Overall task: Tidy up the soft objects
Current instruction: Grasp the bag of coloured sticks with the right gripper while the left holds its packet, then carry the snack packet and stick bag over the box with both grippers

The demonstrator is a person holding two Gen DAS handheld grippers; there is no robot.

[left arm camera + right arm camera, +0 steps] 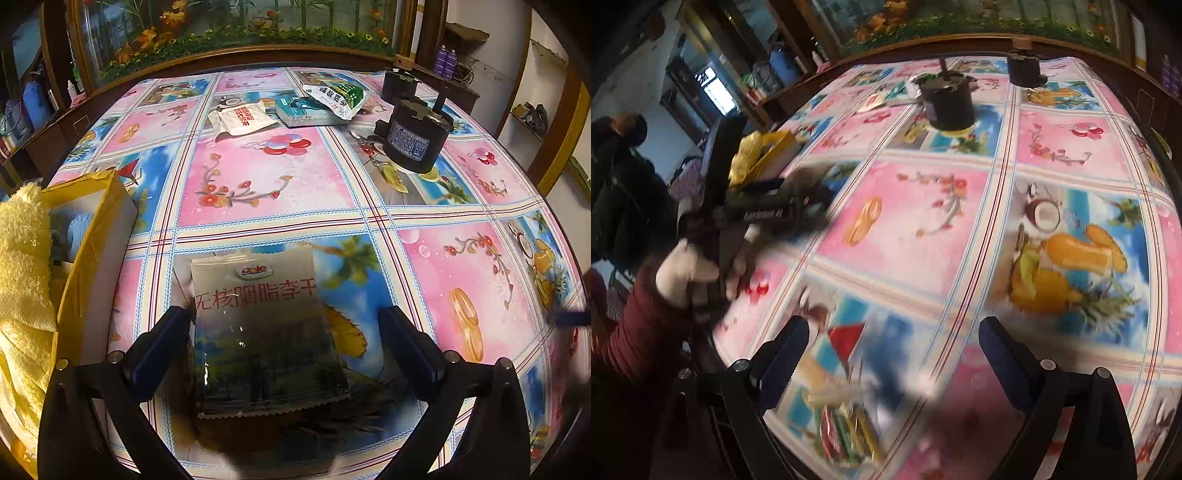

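Observation:
A Dole dried-fruit packet (266,332) lies flat on the flowered tablecloth (273,184), between the fingers of my left gripper (286,332), which is open; the packet's left edge is close to the left finger (162,347). Just to the left stands a yellow box (92,236) holding a yellow towel (22,266) and something light blue. Far across the table lie a white packet (240,118), a teal packet (306,110) and a green-and-white packet (336,94). My right gripper (894,332) hovers open over bare tablecloth (905,229), empty; this view is blurred.
Two black cylindrical devices (413,136) (399,83) stand at the far right of the table. A wooden-framed fish tank (240,33) rises behind the table. In the right wrist view a gloved hand (687,273) with a red sleeve holds the other gripper (764,210) beside the yellow box (768,155).

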